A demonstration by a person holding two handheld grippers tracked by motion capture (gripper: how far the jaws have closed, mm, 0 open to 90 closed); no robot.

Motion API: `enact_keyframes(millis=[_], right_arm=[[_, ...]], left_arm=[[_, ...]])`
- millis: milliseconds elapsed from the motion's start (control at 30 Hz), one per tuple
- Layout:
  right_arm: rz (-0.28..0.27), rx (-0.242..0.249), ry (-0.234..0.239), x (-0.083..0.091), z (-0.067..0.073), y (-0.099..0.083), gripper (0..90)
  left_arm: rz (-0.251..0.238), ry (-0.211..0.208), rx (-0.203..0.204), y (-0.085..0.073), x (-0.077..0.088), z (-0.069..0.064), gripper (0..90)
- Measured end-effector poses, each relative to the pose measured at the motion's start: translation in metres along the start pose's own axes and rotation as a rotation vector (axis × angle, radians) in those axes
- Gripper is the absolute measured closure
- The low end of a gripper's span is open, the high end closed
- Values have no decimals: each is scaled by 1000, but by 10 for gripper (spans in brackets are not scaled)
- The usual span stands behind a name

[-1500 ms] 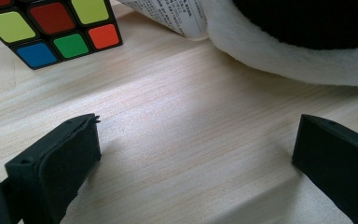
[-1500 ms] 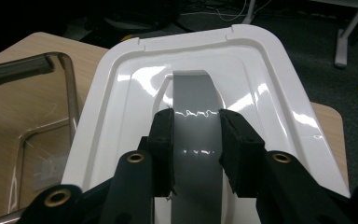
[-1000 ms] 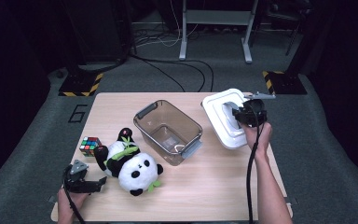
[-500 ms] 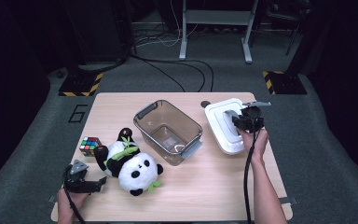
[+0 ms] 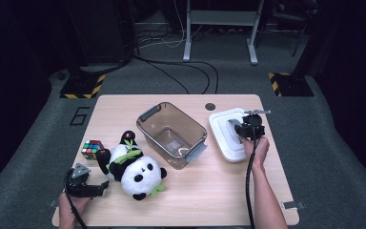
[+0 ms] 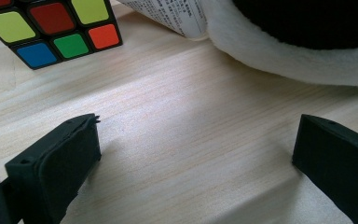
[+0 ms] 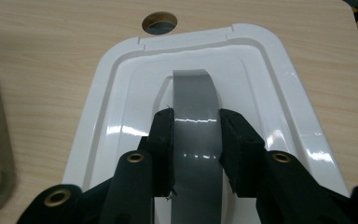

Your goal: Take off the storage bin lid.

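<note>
Right of the clear brown plastic bin [image 5: 172,134], the right gripper [image 7: 196,140] clamps the white rectangular lid's [image 7: 121,98] grey handle [image 7: 193,112], apparently to carry it by its handle, while the left gripper [image 6: 196,149] rests wide open, idle.

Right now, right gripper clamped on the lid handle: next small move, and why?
Probably let go. The right gripper is shut on the grey handle of the white lid, which seems to lie flat on the table beside the open clear bin. Open the fingers and lift clear.
</note>
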State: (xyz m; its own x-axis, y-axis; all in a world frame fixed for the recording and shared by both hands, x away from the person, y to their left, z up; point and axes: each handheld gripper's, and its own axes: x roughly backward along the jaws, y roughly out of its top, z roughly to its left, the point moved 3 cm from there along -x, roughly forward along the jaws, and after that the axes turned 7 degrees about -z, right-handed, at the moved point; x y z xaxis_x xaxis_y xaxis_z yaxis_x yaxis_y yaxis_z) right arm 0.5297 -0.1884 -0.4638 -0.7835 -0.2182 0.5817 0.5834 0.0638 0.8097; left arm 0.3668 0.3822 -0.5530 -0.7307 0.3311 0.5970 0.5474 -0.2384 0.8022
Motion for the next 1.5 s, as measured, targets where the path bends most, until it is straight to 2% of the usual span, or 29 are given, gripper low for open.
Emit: enact_keyframes(millis=[567,733,833,933,1000,1033,1100,1167,1500], right_arm=[[64,-9,-32,-27,0,-21,666],[69,-17,-31,-29,-2,-25,666],[73,-6,-32,-29,-2,-25,649],[71,15,-32,-25,-1,-24,509],[63,11,-28,-20,-1,-23,452],[64,22,-20,-17,0,-23,386],[63,33,-10,-11,3,-23,341],[59,52,5,-5,6,-25,256],[47,114,114,22,23,-41,33]], left_arm=[[0,0,2,0,0,0,5],[-1,0,1,0,0,0,5],[-1,0,1,0,0,0,5],[-1,0,1,0,0,0,5],[0,-1,2,0,0,0,5],[0,0,1,0,0,0,5],[-1,0,2,0,0,0,5],[1,-1,3,0,0,0,5],[0,1,1,0,0,0,5]])
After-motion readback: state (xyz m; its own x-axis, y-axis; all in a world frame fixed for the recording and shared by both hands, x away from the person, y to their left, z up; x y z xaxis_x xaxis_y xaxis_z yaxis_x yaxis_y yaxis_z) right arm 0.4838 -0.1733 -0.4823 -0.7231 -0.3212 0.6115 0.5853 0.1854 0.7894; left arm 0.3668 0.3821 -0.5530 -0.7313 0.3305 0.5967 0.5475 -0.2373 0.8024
